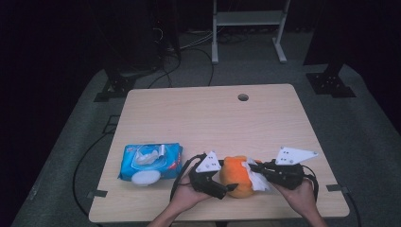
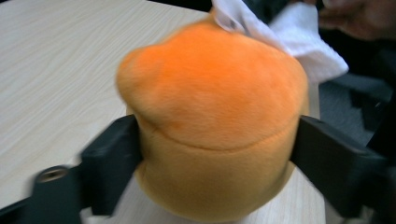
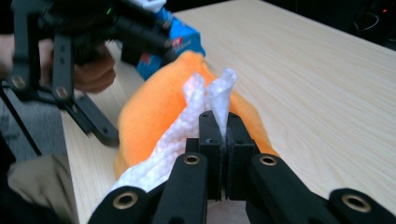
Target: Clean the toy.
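Orange plush toy (image 1: 235, 176), soft, rounded and shaped rather like a muffin, sits near the front edge of the pale wooden table (image 1: 208, 113), between the person's two hands.

Furthest left on the table lies a blue plastic pack of wet wipes (image 1: 150, 161), its white flap lifted, well apart from the toy.

Next comes the left gripper (image 1: 226, 189), black with a grey three-cornered plate on top, held in the person's left hand (image 1: 187, 199). In the left gripper view its two black jaws stand wide, one on each flank of the plush toy (image 2: 212, 126), pressing against the lower band of the plush on both sides, so this claw holds the toy. The toy stands upright there, domed top above the seam.

Over the toy's upper right side lies a white textured wipe (image 1: 255, 177). In the right gripper view the wipe (image 3: 187, 126) drapes down the orange plush (image 3: 144, 112), and its upper edge rises in a crumpled fold.

Furthest right is the right gripper (image 1: 253, 166), also black with a grey plate, in the person's right hand (image 1: 298, 196). Its jaws are pinched tight together on the fold of the white wipe, the pads (image 3: 209, 140) meeting with the tissue caught between them, just above the toy's surface.
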Tool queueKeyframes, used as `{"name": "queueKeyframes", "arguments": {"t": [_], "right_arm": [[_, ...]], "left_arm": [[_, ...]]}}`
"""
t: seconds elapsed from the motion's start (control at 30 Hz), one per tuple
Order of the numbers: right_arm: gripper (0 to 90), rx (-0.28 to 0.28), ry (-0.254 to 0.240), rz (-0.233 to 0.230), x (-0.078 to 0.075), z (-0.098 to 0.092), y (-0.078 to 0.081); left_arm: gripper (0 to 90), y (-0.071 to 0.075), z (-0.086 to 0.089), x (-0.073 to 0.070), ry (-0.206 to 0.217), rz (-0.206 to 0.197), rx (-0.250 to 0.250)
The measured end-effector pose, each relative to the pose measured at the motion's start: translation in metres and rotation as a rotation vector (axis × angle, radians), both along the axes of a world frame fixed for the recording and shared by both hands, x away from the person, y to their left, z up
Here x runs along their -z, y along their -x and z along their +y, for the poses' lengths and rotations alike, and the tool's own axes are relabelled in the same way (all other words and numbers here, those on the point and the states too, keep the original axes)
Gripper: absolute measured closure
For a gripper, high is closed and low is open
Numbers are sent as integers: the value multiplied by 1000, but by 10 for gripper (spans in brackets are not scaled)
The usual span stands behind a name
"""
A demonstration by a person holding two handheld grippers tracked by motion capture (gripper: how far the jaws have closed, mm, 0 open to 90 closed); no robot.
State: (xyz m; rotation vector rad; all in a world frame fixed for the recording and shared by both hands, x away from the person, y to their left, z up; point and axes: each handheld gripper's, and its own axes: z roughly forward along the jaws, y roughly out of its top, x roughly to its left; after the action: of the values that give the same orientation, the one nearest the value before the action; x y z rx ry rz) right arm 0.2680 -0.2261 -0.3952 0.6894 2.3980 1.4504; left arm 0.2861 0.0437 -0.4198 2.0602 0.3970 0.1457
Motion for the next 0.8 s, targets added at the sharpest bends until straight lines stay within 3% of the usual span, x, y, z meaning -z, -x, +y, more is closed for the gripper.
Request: {"name": "queueKeyframes", "arguments": {"t": [0.1,0.17,0.2,0.3,0.4,0.47,0.53,0.6,0.67,0.7,0.73,0.77,0.8], "right_arm": [[870,-62,-15,24,1,-3,-1],[870,-93,-24,43,2,-3,-2],[870,-93,-23,44,2,-4,-3],[871,-69,-50,58,-2,-4,-6],[873,-95,-149,27,-16,3,0],[873,-95,-144,-12,-23,14,5],[873,-76,-107,-16,-20,20,1],[873,-34,-90,3,-10,17,-6],[873,53,-56,35,1,6,-14],[873,64,-76,59,3,2,-17],[873,61,-113,69,3,-1,-16],[873,55,-117,55,0,0,-14],[873,7,-141,36,-6,6,-9]], "left_arm": [[42,-6,-5,4,-6,32,45],[33,-10,-6,7,7,77,69],[75,-10,-5,8,16,78,74],[264,-3,-4,4,12,16,48],[343,4,-6,-1,11,-47,-19],[346,9,-6,-5,-8,-104,-68],[346,12,-3,-6,-24,-133,-98],[347,11,1,-5,-49,-138,-122],[346,9,5,-4,-26,-110,-133],[345,8,5,-3,-19,-102,-131],[342,7,4,-3,-20,-103,-131],[339,7,2,-3,-20,-102,-127],[330,8,0,-2,-17,-98,-124]]}}
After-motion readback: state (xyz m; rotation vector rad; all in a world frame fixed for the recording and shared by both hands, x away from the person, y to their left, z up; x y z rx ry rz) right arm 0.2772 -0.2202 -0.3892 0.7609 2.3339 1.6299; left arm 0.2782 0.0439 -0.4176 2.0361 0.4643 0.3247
